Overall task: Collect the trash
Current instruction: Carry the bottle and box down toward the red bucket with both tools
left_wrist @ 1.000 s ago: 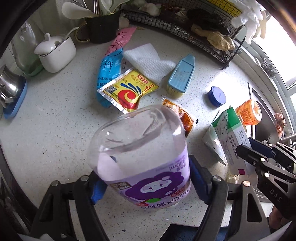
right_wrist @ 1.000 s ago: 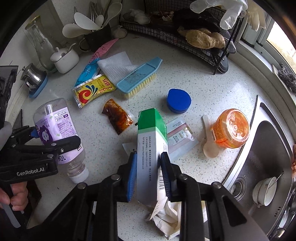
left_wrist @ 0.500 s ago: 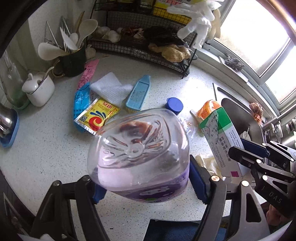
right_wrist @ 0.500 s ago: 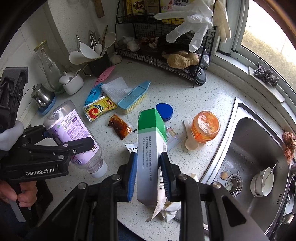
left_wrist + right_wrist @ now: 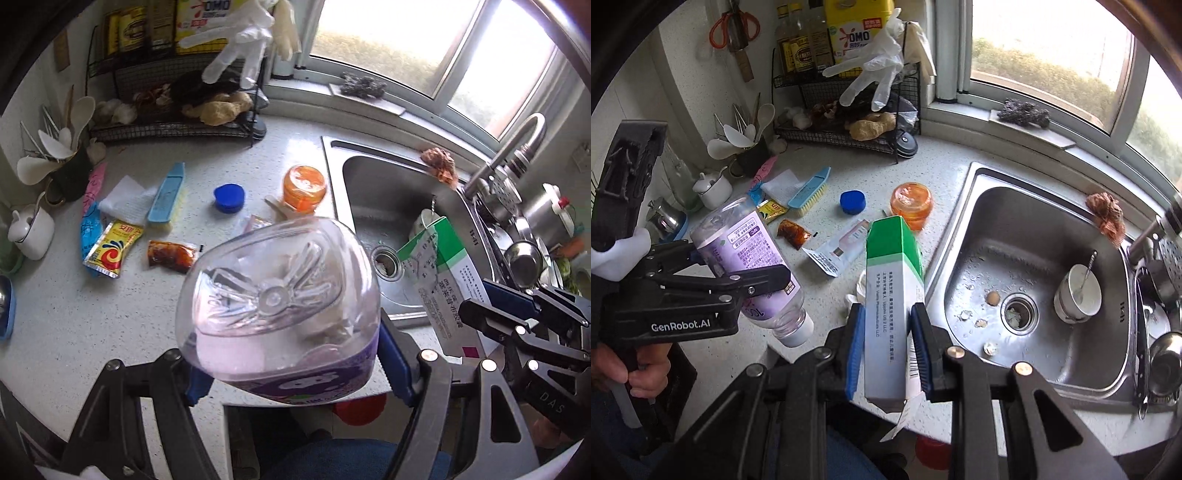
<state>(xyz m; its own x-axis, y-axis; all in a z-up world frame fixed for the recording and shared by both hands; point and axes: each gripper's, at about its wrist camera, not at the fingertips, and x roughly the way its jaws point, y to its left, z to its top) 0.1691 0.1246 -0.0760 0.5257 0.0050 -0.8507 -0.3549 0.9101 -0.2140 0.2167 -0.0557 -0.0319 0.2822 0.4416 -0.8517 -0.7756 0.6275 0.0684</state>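
My left gripper (image 5: 291, 369) is clamped on the purple-labelled plastic bottle (image 5: 277, 306); my right gripper (image 5: 888, 343) grips the green-and-white carton (image 5: 892, 295). Both items are held above the counter's near edge. Step: carry-off. Next, a bin is needed; a red object (image 5: 932, 452) below may be one.

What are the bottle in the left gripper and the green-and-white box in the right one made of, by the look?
Bottle: clear glossy plastic, probably; the moulded base shows through, and a purple printed label wraps it. Box: thin printed cardboard, matte; folded edges and a loose paper flap at its lower end. Both are clamped between the pads of the left gripper and right gripper.
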